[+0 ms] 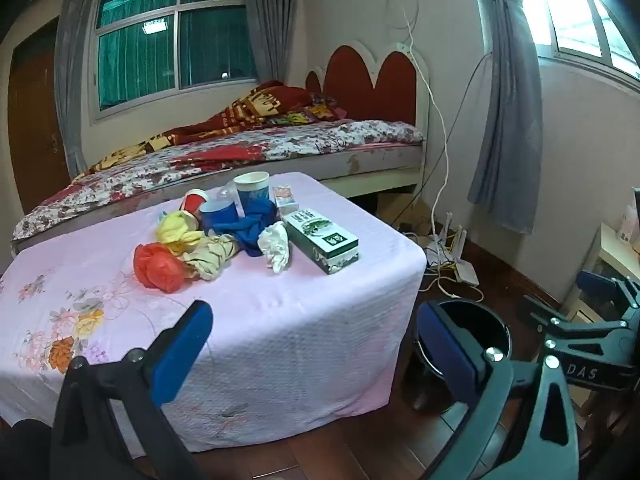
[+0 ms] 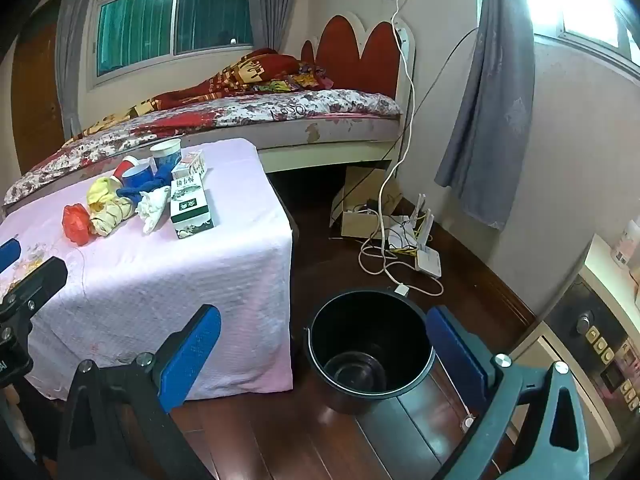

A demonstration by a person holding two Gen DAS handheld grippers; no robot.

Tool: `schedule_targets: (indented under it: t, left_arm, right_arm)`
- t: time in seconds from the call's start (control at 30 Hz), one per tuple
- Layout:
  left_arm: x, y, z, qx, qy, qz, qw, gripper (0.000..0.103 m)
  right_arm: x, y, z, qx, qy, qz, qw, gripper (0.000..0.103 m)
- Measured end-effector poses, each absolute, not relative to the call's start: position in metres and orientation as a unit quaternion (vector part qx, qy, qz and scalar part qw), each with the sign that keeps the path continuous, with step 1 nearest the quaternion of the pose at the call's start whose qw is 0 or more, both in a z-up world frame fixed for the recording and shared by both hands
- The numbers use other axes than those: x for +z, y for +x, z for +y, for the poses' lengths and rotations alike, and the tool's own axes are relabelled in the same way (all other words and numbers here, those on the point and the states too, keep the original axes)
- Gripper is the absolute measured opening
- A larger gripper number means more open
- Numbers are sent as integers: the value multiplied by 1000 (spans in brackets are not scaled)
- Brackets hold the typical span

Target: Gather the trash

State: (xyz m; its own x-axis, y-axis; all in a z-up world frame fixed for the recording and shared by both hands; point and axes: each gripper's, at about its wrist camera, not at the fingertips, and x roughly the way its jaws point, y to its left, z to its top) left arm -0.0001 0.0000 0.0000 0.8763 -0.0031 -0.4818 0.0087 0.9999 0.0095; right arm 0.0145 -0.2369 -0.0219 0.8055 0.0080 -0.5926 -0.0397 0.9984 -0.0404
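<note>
Trash lies in a heap on the pink-clothed table (image 1: 280,320): a red plastic bag (image 1: 158,266), yellow wrapping (image 1: 178,230), a beige rag (image 1: 212,254), blue cloth (image 1: 252,226), a crumpled white tissue (image 1: 276,246), a green-and-white carton (image 1: 322,242), paper cups (image 1: 252,188) and a small box (image 1: 285,196). A black bucket (image 2: 370,344) stands on the floor to the table's right, with nothing in it. My left gripper (image 1: 316,350) hangs open over the table's near edge. My right gripper (image 2: 322,354) is open above the bucket (image 1: 476,320). Neither holds anything.
A bed (image 1: 260,152) with a red headboard runs behind the table. Cables and a white router (image 2: 424,256) lie on the dark wood floor by the wall, near a cardboard box (image 2: 360,216). A cabinet (image 2: 592,320) stands at the right. Grey curtains (image 2: 488,120) hang by the window.
</note>
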Motion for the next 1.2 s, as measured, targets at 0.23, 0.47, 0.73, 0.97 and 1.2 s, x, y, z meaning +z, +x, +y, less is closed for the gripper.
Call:
schedule_targets:
  t: [0.23,0.47,0.73,0.97,1.2]
  left_arm:
    - [0,1,-1,0,16,255,967,102]
    - [-5,3,-2,4,17,258,966,102]
    - [-4,3,2,1,14,259,966,102]
    - [-3,1,4,1,10,258,966,102]
    - [-4,-2,4,1,9,257,966,102]
  right_arm:
    - [-22,15,-238,15,-17,310,950,103]
    - [-22,15,-237,15,-18,311,950,103]
    - [-22,15,-237,15,-18,311,950,103]
    - [-22,15,-236,15,-18,311,950,103]
    - [-22,15,-235,15,-19,311,950,103]
